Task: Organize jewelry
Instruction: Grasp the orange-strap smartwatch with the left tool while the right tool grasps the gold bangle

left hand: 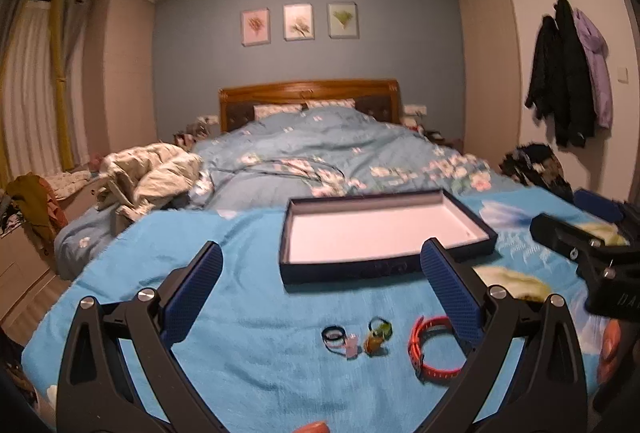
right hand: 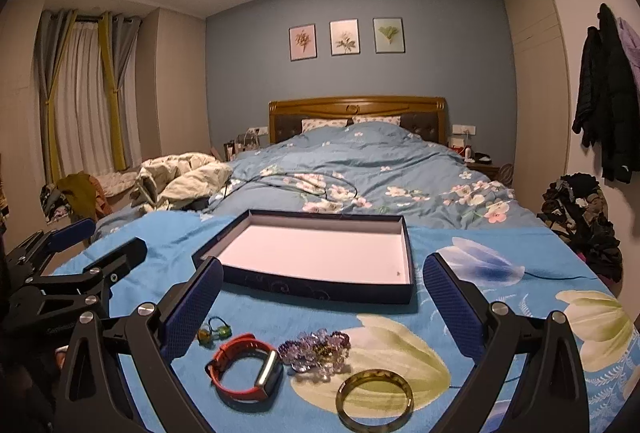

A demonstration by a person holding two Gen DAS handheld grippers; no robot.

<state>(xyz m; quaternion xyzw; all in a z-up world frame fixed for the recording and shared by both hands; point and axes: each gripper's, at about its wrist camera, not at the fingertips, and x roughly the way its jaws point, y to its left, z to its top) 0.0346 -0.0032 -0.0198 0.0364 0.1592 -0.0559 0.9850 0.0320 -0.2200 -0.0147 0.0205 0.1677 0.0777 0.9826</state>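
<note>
A shallow dark-blue box (left hand: 344, 267) (right hand: 320, 289) with a bare white floor lies open on the blue bedspread. In front of it lie a red smartwatch band (left hand: 430, 351) (right hand: 244, 369), a dark hair tie with a pink charm (left hand: 338, 339), a green-and-orange hair tie (left hand: 378, 335) (right hand: 214, 331), a purple bead bracelet (right hand: 316, 349) and an amber bangle (right hand: 374, 399). My left gripper (left hand: 320, 289) is open and empty, hovering above the small items. My right gripper (right hand: 320, 307) is open and empty above the watch and beads. Each gripper shows in the other's view, the right one (left hand: 592, 253) and the left one (right hand: 80, 265).
The flowered blue bedspread (right hand: 500, 313) covers the near part of the bed. A rumpled duvet (right hand: 340, 169) and a cream quilt heap (right hand: 180, 177) lie behind the box. A cable runs over the duvet. Clothes are piled at the right (right hand: 580, 221).
</note>
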